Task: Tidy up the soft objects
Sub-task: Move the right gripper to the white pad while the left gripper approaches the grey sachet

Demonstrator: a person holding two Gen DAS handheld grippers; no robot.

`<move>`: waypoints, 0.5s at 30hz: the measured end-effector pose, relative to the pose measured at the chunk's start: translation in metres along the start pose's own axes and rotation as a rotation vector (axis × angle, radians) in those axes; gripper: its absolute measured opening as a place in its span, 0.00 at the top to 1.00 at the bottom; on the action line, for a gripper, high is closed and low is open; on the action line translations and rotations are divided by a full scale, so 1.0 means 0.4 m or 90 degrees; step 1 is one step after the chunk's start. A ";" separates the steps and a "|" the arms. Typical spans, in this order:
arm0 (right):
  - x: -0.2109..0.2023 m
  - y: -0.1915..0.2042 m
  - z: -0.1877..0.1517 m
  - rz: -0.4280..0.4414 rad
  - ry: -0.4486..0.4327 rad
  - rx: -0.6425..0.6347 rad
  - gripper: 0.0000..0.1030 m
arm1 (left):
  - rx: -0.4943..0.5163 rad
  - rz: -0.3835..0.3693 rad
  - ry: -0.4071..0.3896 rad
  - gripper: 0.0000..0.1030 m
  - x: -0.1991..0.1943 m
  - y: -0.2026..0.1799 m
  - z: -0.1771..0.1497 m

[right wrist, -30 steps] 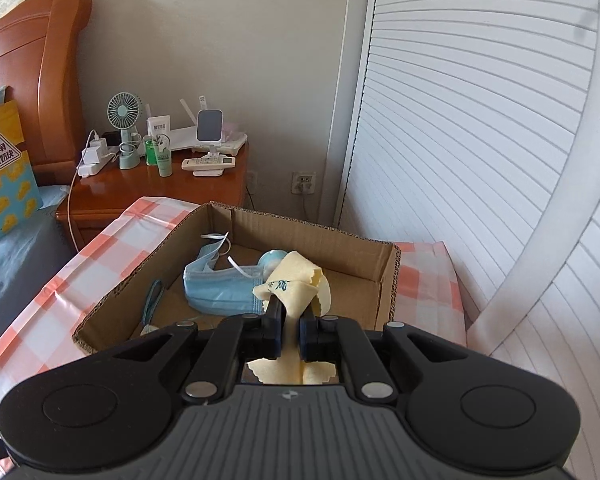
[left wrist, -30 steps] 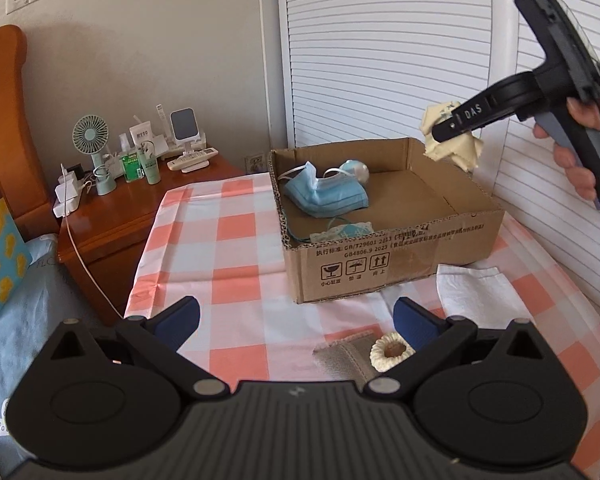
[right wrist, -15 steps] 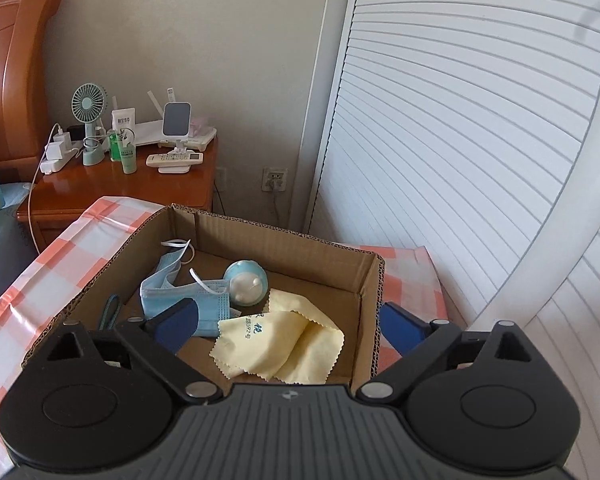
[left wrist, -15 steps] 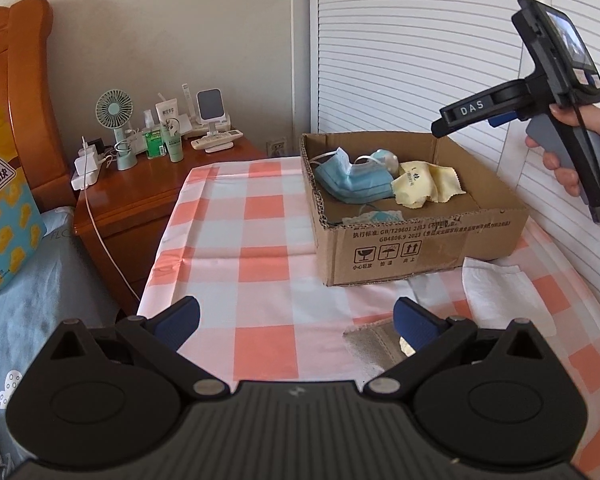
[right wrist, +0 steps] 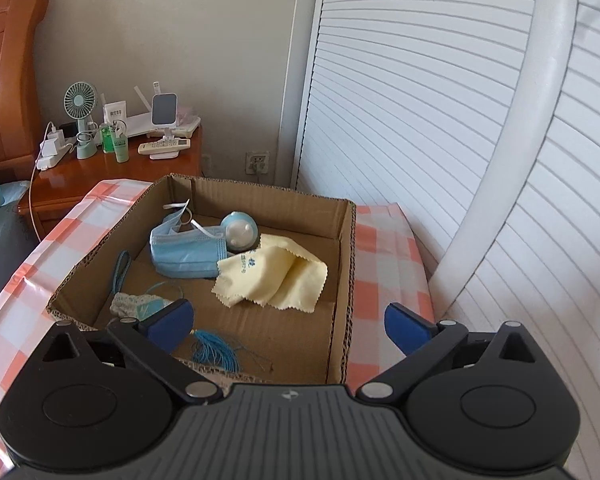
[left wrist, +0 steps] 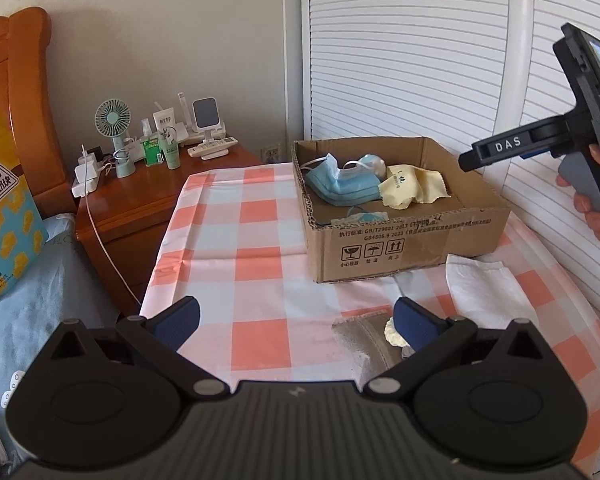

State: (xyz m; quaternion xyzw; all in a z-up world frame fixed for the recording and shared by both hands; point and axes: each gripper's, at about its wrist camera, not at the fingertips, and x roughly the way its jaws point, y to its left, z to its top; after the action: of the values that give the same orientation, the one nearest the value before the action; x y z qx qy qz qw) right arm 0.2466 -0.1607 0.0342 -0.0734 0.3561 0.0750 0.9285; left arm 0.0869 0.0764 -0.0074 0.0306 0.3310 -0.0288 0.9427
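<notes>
A yellow cloth point(right wrist: 276, 276) lies loose in the cardboard box point(right wrist: 342, 280), against a blue face mask point(right wrist: 184, 250) and a small blue-and-white ball point(right wrist: 240, 234). My right gripper point(right wrist: 288, 320) hangs above the box's near right corner, its jaws opening wide with nothing between them. In the left wrist view the box point(left wrist: 404, 240) sits on the checked cloth, with the yellow cloth point(left wrist: 410, 192) inside. My left gripper point(left wrist: 296, 322) is open low over the table. A grey sock point(left wrist: 360, 340) and a cream ring point(left wrist: 392, 330) lie by its right finger.
A white tissue point(left wrist: 484, 284) lies on the table right of the box. A lace piece point(right wrist: 136, 304) and blue thread point(right wrist: 216, 350) lie in the box's near end. A wooden nightstand point(left wrist: 140, 200) with a fan and bottles stands at the left; slatted doors close off the right.
My right gripper opened and let go of the yellow cloth, which dropped into the box beside the mask. That gripper then drew back to the right. The left gripper stayed open.
</notes>
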 end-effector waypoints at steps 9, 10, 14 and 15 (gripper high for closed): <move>0.003 -0.002 -0.153 0.009 0.077 0.046 0.00 | -0.006 0.000 0.002 0.01 -0.019 0.000 -0.019; 0.011 0.004 -0.168 0.008 0.086 0.045 0.00 | -0.007 -0.002 0.003 0.01 -0.019 0.001 -0.020; 0.050 0.029 -0.212 0.013 0.131 0.052 0.00 | -0.006 -0.002 0.006 0.01 -0.017 -0.002 -0.025; 0.063 0.037 -0.219 0.014 0.142 0.055 0.00 | -0.008 -0.004 0.008 0.01 -0.015 -0.002 -0.026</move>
State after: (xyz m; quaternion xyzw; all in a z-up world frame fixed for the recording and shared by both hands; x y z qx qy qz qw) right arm 0.2053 -0.1608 -0.0482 -0.0372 0.4608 0.0611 0.8846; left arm 0.0759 0.0765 -0.0118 0.0242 0.3370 -0.0294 0.9407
